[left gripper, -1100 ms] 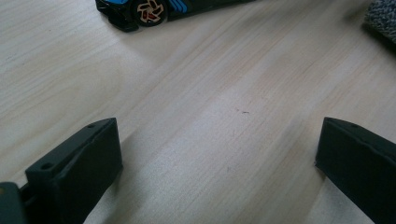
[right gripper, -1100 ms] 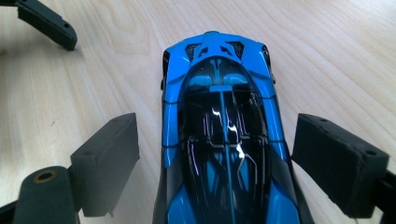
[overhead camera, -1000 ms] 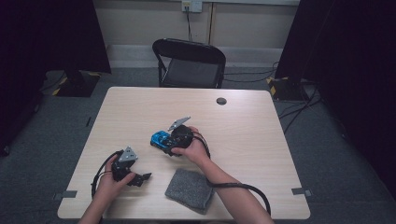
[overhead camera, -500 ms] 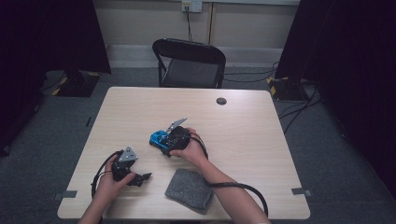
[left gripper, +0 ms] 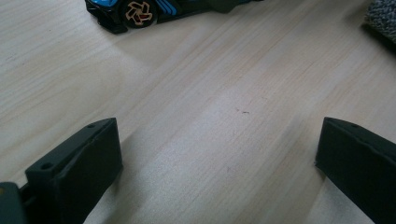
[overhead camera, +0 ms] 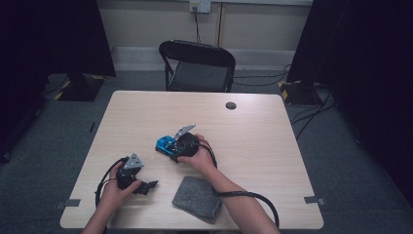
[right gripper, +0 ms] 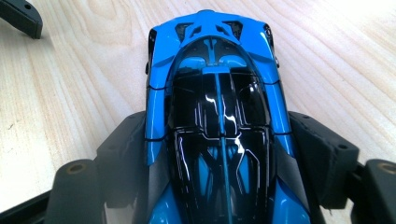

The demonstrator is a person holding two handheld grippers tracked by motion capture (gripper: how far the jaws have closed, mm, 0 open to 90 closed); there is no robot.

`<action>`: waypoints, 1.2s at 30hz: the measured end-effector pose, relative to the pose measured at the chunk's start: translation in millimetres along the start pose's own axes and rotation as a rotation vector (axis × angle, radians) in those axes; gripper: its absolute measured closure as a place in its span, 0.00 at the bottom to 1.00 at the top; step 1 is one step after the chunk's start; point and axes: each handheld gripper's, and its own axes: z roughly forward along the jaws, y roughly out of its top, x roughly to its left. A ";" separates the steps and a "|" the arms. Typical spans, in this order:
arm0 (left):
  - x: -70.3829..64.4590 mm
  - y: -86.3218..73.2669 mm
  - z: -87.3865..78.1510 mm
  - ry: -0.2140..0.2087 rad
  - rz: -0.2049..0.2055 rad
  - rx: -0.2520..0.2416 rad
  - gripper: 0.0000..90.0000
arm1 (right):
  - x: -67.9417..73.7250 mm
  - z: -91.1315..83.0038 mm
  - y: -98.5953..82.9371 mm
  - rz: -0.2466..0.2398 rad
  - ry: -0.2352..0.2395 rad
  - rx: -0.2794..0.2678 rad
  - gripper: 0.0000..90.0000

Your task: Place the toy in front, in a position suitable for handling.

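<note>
A blue and black toy car sits on the wooden table near its middle. My right gripper is shut on the toy car, its two black jaws pressing the car's sides behind the roof, with the car's nose pointing away. My left gripper rests low over the table near the front left, open, with bare wood between its jaws. From the left gripper view, the toy car lies a short way ahead, one orange-spoked wheel showing.
A grey cloth pad lies near the front edge, under my right forearm; its corner is also in the left gripper view. A small black disc sits at the back of the table. A black folding chair stands behind it.
</note>
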 end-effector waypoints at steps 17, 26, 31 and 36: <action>0.0 0.0 0.0 0.000 0.000 0.000 0.00 | -0.8 -8.5 5.9 -0.018 -0.001 0.051 0.31; 0.0 0.0 0.0 0.000 0.000 0.000 0.00 | -4.9 -16.6 4.8 -0.013 -0.008 0.048 0.31; 0.0 0.0 0.1 -0.001 -0.001 -0.002 0.00 | -8.6 -23.6 5.8 -0.003 -0.010 0.039 0.31; 0.0 0.0 0.1 -0.002 -0.001 -0.001 0.00 | -13.8 -32.5 6.8 -0.005 -0.018 0.035 0.31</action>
